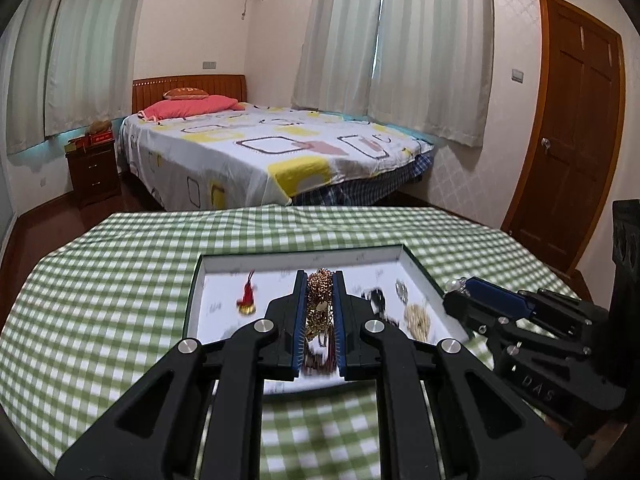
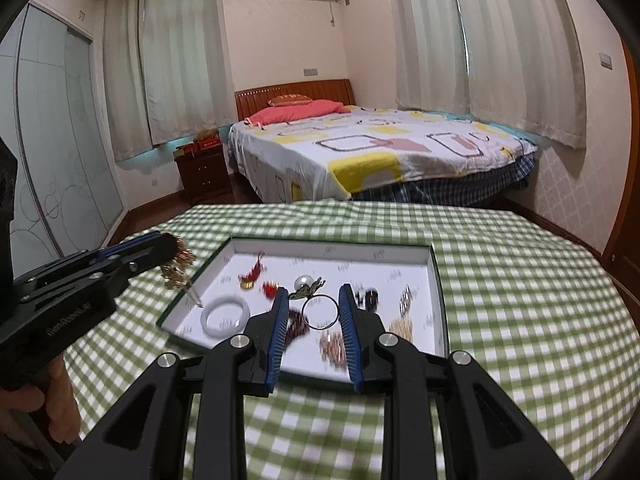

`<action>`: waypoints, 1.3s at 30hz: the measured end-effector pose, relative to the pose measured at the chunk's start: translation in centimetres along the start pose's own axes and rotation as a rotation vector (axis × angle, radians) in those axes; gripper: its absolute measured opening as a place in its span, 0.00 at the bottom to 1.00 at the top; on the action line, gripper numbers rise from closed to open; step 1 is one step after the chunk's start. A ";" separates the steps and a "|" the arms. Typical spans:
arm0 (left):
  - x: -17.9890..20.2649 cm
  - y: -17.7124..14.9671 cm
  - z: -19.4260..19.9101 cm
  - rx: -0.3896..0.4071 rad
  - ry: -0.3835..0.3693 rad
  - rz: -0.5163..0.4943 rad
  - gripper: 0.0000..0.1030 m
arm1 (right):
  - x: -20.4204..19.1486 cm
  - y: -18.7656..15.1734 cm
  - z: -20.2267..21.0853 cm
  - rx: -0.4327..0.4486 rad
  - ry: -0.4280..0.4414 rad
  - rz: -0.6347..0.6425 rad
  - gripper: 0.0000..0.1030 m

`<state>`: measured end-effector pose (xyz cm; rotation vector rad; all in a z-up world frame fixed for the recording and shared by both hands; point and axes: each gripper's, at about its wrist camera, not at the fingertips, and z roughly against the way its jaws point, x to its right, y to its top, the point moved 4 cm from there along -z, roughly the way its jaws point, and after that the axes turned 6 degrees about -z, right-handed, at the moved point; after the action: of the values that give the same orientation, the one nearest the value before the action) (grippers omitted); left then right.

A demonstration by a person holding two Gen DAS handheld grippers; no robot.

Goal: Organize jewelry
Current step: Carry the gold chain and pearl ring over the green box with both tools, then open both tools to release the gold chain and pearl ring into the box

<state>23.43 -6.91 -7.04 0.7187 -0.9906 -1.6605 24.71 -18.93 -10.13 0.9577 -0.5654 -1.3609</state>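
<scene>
A shallow white tray (image 1: 208,280) with a dark rim lies on the green checked tablecloth; it also shows in the right wrist view (image 2: 434,280). My left gripper (image 1: 319,280) is shut on a gold chain necklace (image 1: 318,304) that hangs from it over the tray's left edge (image 2: 176,268). My right gripper (image 2: 312,296) holds a thin metal ring (image 2: 320,312) with a pearl butterfly charm (image 2: 306,285) between its fingers, above the tray. In the tray lie a white bangle (image 2: 225,315), a red tassel charm (image 2: 252,274), dark beads (image 2: 370,298) and gold pieces (image 2: 402,326).
The table's cloth (image 2: 520,300) spreads around the tray on all sides. Behind the table stand a bed (image 2: 380,152), a nightstand (image 2: 202,172) and curtained windows. A wooden door (image 1: 572,128) is at the right.
</scene>
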 end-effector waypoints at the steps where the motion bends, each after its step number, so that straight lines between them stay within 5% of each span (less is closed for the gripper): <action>1: -0.1 0.4 -0.8 0.002 0.002 0.002 0.12 | -0.1 0.4 -0.5 0.004 0.001 0.001 0.26; 22: -1.7 -1.8 -17.2 -0.237 0.008 0.026 0.12 | 2.7 0.8 -14.8 -0.177 -0.030 -0.023 0.26; 31: -1.6 -2.4 -19.5 -0.347 0.007 0.019 0.12 | 3.2 0.4 -16.7 -0.258 -0.052 -0.026 0.26; 39: -1.5 -2.8 -19.9 -0.364 0.023 0.023 0.12 | 3.7 0.1 -17.2 -0.304 -0.054 -0.048 0.30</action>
<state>39.23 -10.37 -19.13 0.4786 -0.6520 -1.7462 39.38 -18.44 -19.75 0.6923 -0.3640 -1.4700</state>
